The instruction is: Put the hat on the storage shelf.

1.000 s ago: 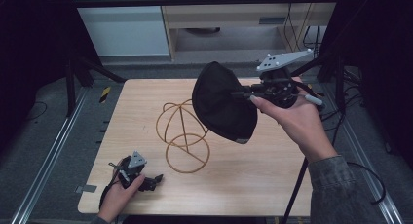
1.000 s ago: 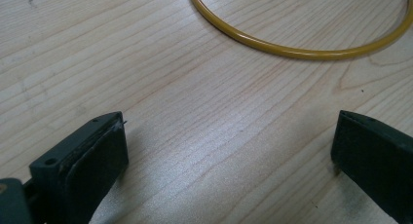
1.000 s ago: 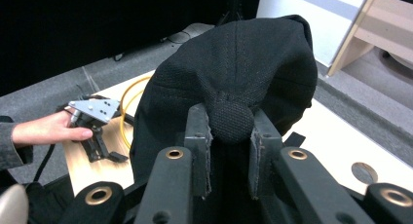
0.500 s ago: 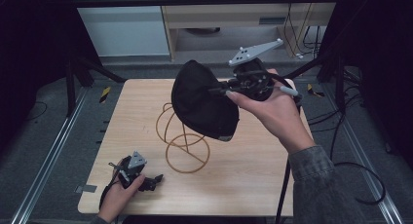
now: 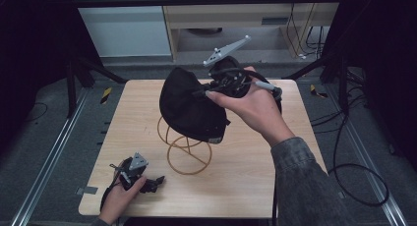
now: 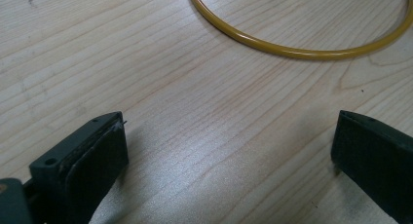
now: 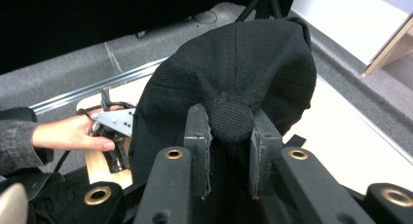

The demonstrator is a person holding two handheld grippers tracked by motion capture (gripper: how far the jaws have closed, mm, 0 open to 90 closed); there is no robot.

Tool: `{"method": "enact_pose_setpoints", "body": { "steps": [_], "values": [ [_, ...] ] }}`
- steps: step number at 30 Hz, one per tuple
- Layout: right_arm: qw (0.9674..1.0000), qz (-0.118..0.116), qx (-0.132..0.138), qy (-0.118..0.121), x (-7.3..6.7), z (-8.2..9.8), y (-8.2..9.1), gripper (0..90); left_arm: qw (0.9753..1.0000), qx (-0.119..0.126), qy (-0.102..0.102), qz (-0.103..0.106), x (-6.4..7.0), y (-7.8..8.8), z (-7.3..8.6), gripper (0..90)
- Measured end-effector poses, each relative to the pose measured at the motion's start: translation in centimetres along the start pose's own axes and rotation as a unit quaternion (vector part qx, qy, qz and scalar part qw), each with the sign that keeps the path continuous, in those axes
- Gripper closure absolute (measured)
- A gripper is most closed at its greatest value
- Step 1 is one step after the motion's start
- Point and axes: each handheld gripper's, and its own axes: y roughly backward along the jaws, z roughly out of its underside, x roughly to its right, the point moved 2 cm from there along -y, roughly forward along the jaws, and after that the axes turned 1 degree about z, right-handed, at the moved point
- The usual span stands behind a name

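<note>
Gripping the black fabric cap (image 5: 189,108) by its crown button, the right tool (image 7: 229,131) stays clamped, yellow wire stand (image 5: 184,147) just below; left tool (image 6: 229,151) gapes, idle.

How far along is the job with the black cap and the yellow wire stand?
Done: the right tongs are shut on the black cap's top button. In hand: the cap hangs in the air above the yellow wire stand, not seated on it. Left: probably settling the cap onto the stand and letting go. The left tongs sit open on the table.
</note>
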Motion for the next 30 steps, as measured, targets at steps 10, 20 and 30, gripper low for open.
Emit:
{"method": "enact_pose_setpoints", "body": {
  "steps": [10, 20, 30],
  "values": [
    [0.9996, 0.001, -0.027, 0.000, 0.0, -0.5, -2.1, 74.0, 1.0000, 0.000, 0.000, 0.000, 0.0, 0.0, 0.0, 0.0],
    [0.9985, 0.000, -0.054, 0.000, -0.3, -0.9, -3.6, 72.9, 1.0000, 0.000, 0.000, 0.000, 0.0, 0.0, 0.0, 0.0],
    [0.9956, 0.008, -0.092, 0.008, -0.8, -1.0, -5.7, 71.3, 1.0000, 0.000, 0.000, 0.000, 0.0, 0.0, 0.0, 0.0]
  ]
}}
